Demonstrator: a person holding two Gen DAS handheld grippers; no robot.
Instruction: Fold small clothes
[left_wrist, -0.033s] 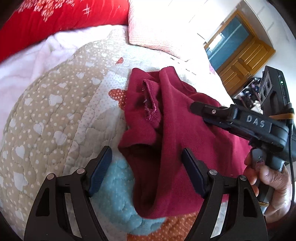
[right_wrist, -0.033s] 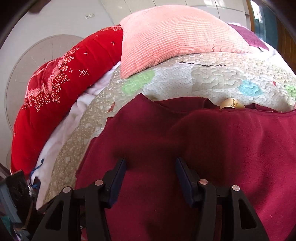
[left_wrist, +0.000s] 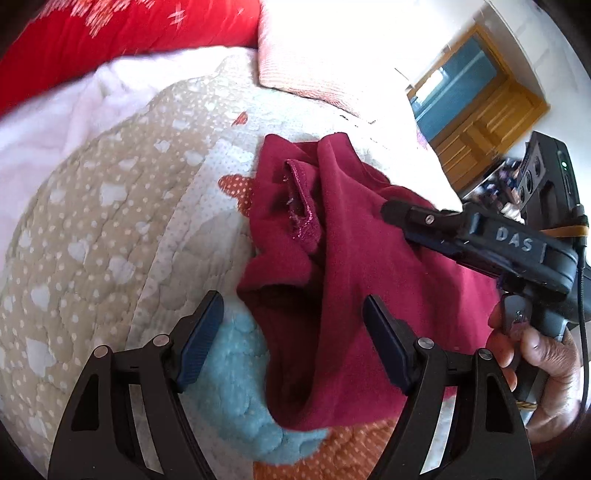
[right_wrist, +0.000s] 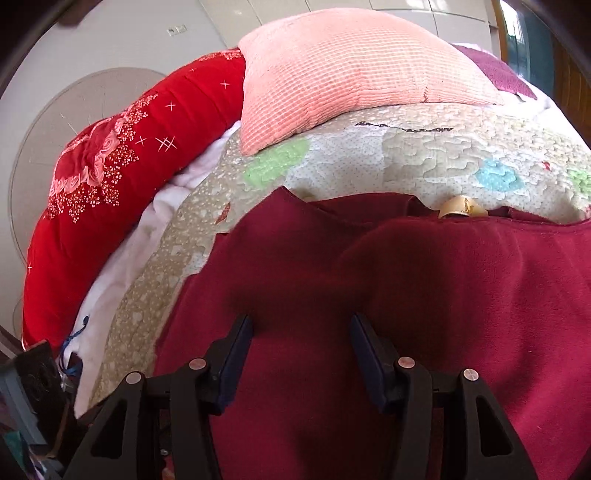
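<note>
A dark red fleece garment (left_wrist: 354, 266) lies bunched on a patchwork quilt (left_wrist: 110, 229); a sparkly hem strip (left_wrist: 301, 206) shows on its upper left fold. My left gripper (left_wrist: 293, 334) is open, its jaws standing either side of the garment's lower left fold, just above it. My right gripper (right_wrist: 301, 354) is open and hovers low over the spread garment (right_wrist: 406, 295); it also shows in the left wrist view (left_wrist: 480, 240), held by a hand (left_wrist: 543, 365) over the garment's right part. A small tan object (right_wrist: 461, 208) peeks out behind the garment's far edge.
A pink ribbed pillow (right_wrist: 351, 70) and a red embroidered blanket (right_wrist: 122, 173) lie at the head of the bed, with white bedding (left_wrist: 62, 122) beside the quilt. A wooden cabinet (left_wrist: 480, 122) stands beyond the bed on the right.
</note>
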